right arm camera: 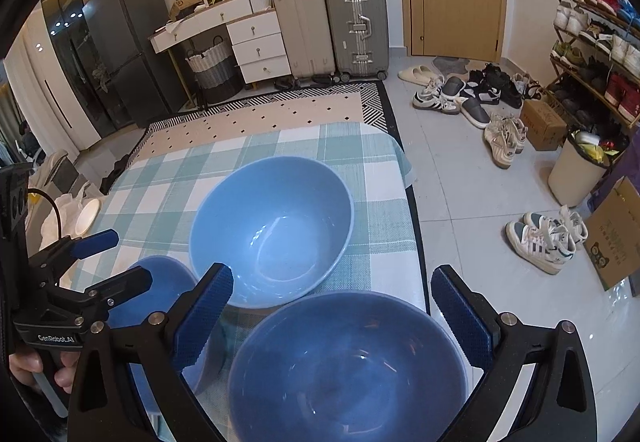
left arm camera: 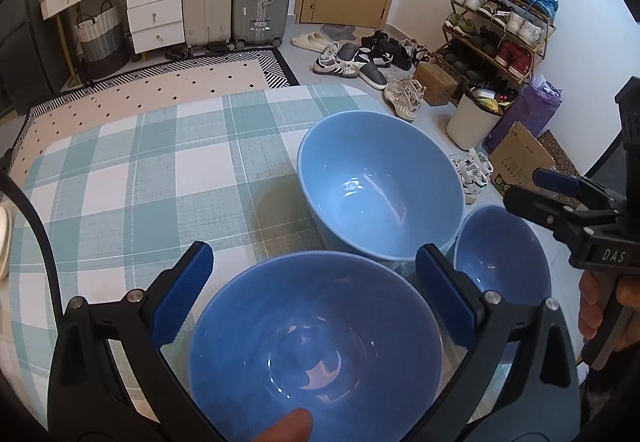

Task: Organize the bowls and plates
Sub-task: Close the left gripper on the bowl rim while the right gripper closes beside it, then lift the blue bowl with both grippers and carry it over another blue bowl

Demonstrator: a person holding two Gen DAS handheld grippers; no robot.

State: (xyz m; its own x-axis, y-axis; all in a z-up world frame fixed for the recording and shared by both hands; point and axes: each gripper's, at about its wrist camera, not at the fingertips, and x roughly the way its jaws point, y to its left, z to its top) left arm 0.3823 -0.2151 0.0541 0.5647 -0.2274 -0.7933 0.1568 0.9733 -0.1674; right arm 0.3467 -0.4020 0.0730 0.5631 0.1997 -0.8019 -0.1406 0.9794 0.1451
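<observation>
Three blue bowls stand on a table with a green-and-white checked cloth (left arm camera: 160, 170). The large bowl (left arm camera: 380, 194) (right arm camera: 272, 230) sits farthest from me. My left gripper (left arm camera: 314, 254) is open above a medium bowl (left arm camera: 316, 342), one finger over each side of its rim; in the right wrist view this bowl (right arm camera: 160, 294) lies under the left gripper (right arm camera: 128, 258). My right gripper (right arm camera: 332, 274) is open too, astride another bowl (right arm camera: 348, 370) at the table's right edge. In the left wrist view that bowl (left arm camera: 500, 262) is below the right gripper (left arm camera: 524, 188).
A white plate (right arm camera: 88, 216) lies at the table's far left edge. Right of the table the floor holds shoes (right arm camera: 540, 238), a white bin (right arm camera: 576, 174), cardboard boxes and a shoe rack (left arm camera: 500, 22). Suitcases (right arm camera: 356, 26) and a drawer unit stand by the far wall.
</observation>
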